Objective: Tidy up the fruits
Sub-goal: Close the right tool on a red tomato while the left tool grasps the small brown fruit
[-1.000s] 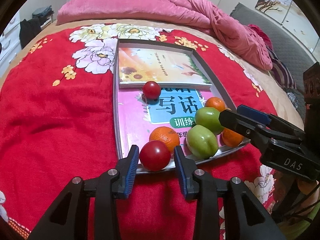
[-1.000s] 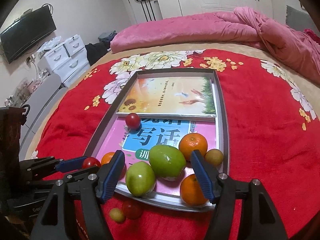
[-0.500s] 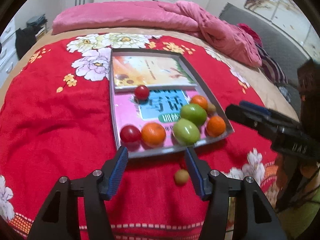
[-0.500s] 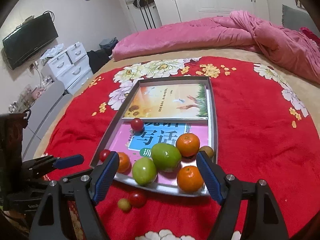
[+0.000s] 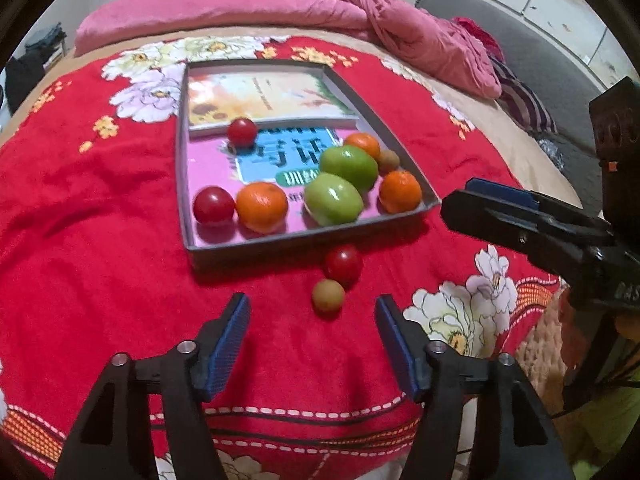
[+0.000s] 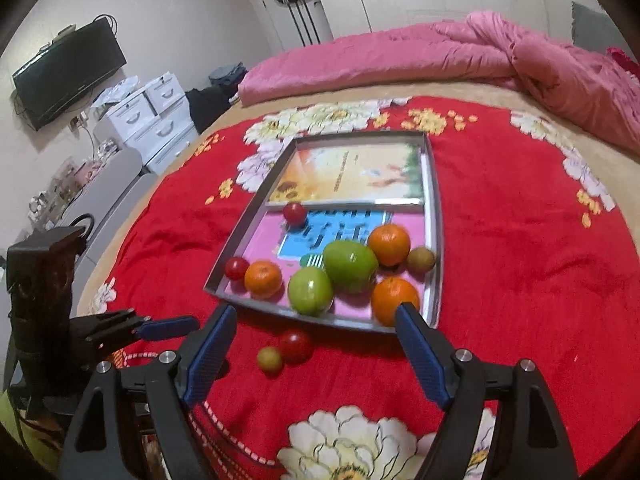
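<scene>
A grey tray on the red blanket holds two books, two red tomatoes, three oranges, two green fruits and a small brown fruit. In front of the tray a loose tomato and a small brown fruit lie on the blanket. My left gripper hangs just short of that brown fruit, its jaws opening, gripping nothing. My right gripper stands open and empty before the tray's near edge.
A crumpled pink quilt lies across the far side of the bed. White drawers and a wall-mounted TV stand to the left. The blanket's patterned edge runs below my left fingers.
My left jaws opened off the red tomato in the tray's front left corner and drew back. My right jaws widened and pulled back from the green fruits.
</scene>
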`<state>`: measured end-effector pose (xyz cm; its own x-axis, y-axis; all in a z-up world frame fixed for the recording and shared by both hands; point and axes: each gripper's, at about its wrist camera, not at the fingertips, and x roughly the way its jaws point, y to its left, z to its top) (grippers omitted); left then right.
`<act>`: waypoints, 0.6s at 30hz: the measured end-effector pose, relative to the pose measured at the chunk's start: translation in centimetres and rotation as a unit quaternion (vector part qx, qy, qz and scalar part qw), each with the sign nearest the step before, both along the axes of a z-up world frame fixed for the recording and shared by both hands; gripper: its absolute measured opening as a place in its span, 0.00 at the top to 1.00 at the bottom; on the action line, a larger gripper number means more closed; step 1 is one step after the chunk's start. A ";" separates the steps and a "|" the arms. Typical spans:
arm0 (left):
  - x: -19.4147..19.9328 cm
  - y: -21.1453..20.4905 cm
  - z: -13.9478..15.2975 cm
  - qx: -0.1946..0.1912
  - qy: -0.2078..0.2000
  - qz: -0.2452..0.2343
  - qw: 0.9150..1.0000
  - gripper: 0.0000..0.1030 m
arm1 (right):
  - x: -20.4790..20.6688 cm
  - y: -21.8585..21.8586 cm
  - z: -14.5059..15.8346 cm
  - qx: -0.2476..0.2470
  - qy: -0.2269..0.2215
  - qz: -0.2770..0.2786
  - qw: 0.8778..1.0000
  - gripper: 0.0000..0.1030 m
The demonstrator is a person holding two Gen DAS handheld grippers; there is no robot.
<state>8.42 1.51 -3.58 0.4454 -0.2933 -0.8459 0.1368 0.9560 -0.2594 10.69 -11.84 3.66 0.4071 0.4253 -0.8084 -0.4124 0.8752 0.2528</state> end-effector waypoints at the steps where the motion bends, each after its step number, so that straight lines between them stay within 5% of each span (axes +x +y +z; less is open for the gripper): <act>1: 0.0 -0.2 -0.3 -0.001 0.003 -0.002 1.000 0.34 | -0.1 -0.1 -0.3 0.004 0.009 0.000 1.000 0.22; 11: 0.1 -1.4 -2.5 0.000 0.017 -0.015 1.000 0.38 | 0.4 0.7 -4.8 0.000 0.087 -0.008 0.996 0.23; 18: 0.4 -1.6 -3.3 -0.006 0.020 -0.019 1.000 0.58 | 1.2 2.2 -6.5 -0.008 0.102 0.003 0.995 0.46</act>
